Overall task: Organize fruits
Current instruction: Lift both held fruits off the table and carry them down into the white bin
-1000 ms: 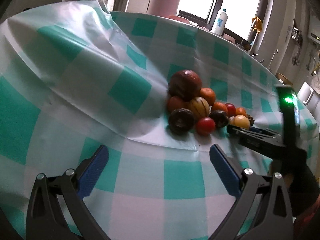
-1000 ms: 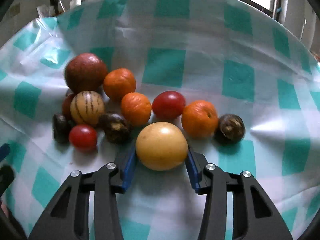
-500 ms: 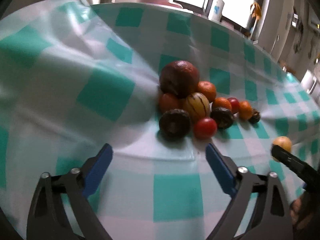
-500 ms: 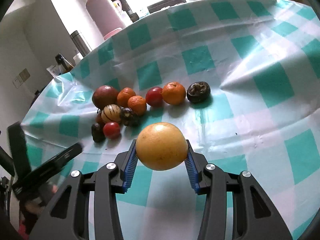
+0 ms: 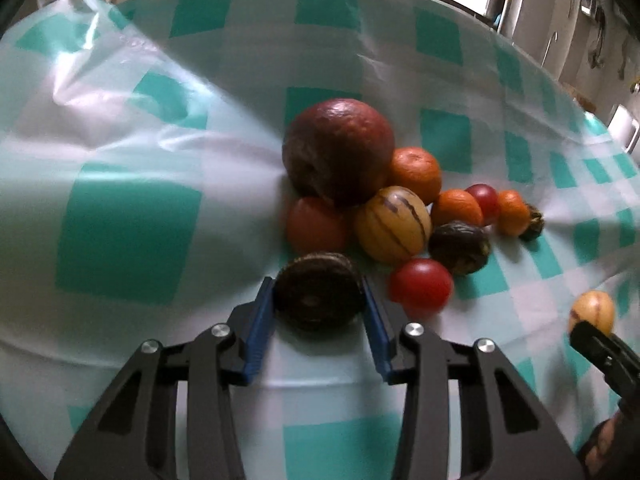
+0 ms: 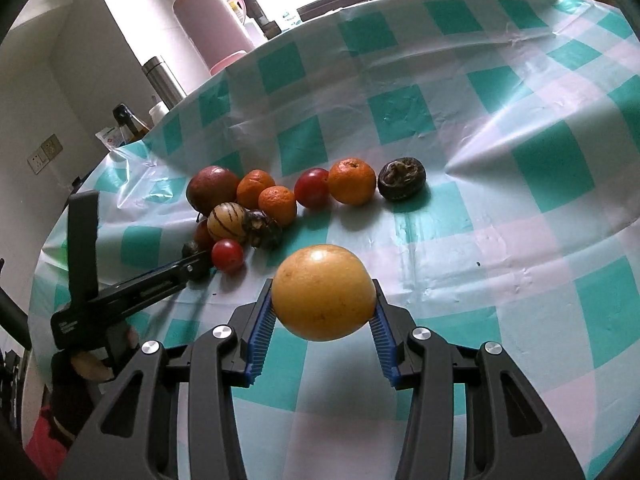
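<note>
Pinching a dark brown round fruit (image 5: 318, 296) at lower centre with our left gripper (image 5: 318, 304), jaws just closed onto it beside the fruit cluster (image 5: 384, 208), our right gripper (image 6: 324, 312) clamping a yellow-orange citrus (image 6: 324, 292) lifted above the checked tablecloth (image 6: 540, 208).

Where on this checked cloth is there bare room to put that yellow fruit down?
Bare tablecloth lies to the right of the dark wrinkled fruit and under the yellow fruit. It is crowded on the left, where the fruit cluster and the left gripper sit.
</note>
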{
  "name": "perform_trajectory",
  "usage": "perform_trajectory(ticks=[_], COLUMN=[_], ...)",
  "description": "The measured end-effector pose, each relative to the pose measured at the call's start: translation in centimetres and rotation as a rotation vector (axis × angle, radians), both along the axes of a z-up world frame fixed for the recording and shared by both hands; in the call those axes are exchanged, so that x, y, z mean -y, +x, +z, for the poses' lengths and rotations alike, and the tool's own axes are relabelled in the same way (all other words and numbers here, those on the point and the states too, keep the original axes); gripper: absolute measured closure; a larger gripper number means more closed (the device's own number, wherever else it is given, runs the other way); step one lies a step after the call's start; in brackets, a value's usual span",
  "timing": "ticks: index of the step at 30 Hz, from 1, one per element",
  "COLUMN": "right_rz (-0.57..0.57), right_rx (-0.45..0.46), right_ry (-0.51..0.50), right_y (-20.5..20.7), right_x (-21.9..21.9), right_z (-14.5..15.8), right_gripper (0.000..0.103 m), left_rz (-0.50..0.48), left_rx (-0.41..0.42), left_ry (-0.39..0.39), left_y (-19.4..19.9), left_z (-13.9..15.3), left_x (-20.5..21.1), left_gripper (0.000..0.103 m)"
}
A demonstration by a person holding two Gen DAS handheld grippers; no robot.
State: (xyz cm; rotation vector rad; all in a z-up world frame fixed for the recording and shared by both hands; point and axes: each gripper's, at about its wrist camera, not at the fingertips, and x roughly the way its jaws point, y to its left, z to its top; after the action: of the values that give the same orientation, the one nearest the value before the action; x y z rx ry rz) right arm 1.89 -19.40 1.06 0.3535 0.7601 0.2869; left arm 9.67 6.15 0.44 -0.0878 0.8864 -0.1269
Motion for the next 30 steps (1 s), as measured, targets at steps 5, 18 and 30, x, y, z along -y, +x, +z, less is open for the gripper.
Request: perform_trajectory(ticks=[5, 18, 30], right_rz=[0.006, 0.011, 0.036], right_rx=[0.008, 0.007, 0.016], right_ry=[0.011, 0.044, 0.049], right_y=[-0.1, 0.1, -2.3], right_x=[0.0, 0.4, -0.2], right_z=[0.0, -0.2, -0.1], right_gripper=[0.058, 0.058, 0.058], left_rz=[0.019, 0.042, 0.027], left_rx=[0.093, 0.175, 0.187], left_ry=[-0.027, -0.052, -0.097], left_y=[-3.3, -7.9, -10.5], left_z=[1.3, 2.1, 2.6], left_x=[-1.3, -1.3, -1.5], left_gripper=[0.061, 0.06, 0.06])
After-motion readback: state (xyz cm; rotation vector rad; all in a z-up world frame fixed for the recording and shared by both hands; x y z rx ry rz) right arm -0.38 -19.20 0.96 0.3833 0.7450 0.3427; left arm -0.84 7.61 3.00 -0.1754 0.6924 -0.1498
